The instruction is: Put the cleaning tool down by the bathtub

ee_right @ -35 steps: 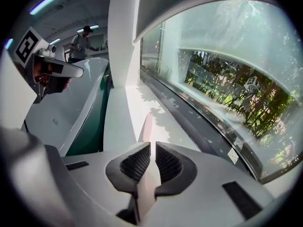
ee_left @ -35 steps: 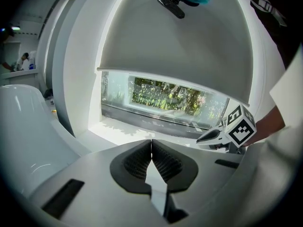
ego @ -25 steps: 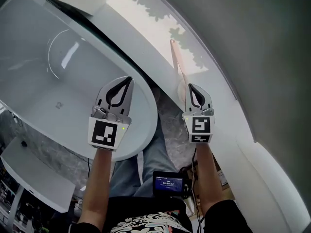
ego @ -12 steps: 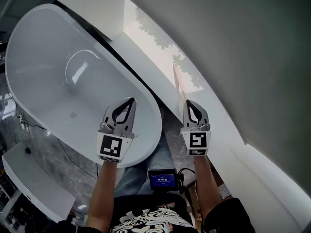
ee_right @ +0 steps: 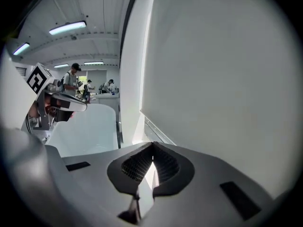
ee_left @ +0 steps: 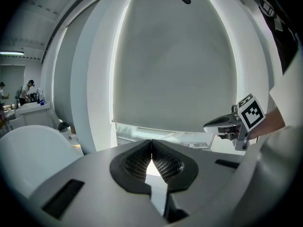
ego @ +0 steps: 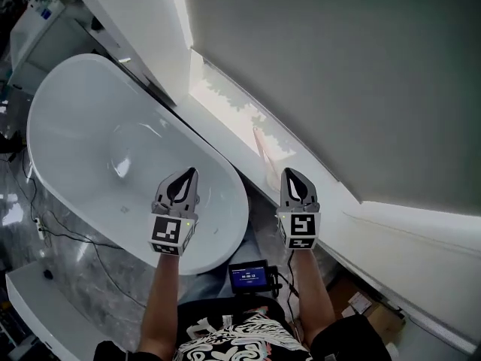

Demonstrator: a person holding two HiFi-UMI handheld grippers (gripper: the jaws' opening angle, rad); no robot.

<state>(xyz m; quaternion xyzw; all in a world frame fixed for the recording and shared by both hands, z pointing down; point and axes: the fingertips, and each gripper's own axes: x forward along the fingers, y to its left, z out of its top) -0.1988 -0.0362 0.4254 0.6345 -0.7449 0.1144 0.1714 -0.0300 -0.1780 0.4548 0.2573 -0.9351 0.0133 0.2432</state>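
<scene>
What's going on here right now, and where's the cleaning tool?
A person holds a gripper in each hand at the near end of the white bathtub. The left gripper hangs over the tub's rim, jaws together and empty. The long pale pink cleaning tool leans against the window ledge in the gap beside the tub. The right gripper is just next to it, jaws together with nothing between them, so the tool appears to be set down already.

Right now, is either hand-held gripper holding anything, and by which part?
Nothing is held. The left hand-held gripper and right hand-held gripper are both shut and empty; the cleaning tool rests apart from them, beside the bathtub.
</scene>
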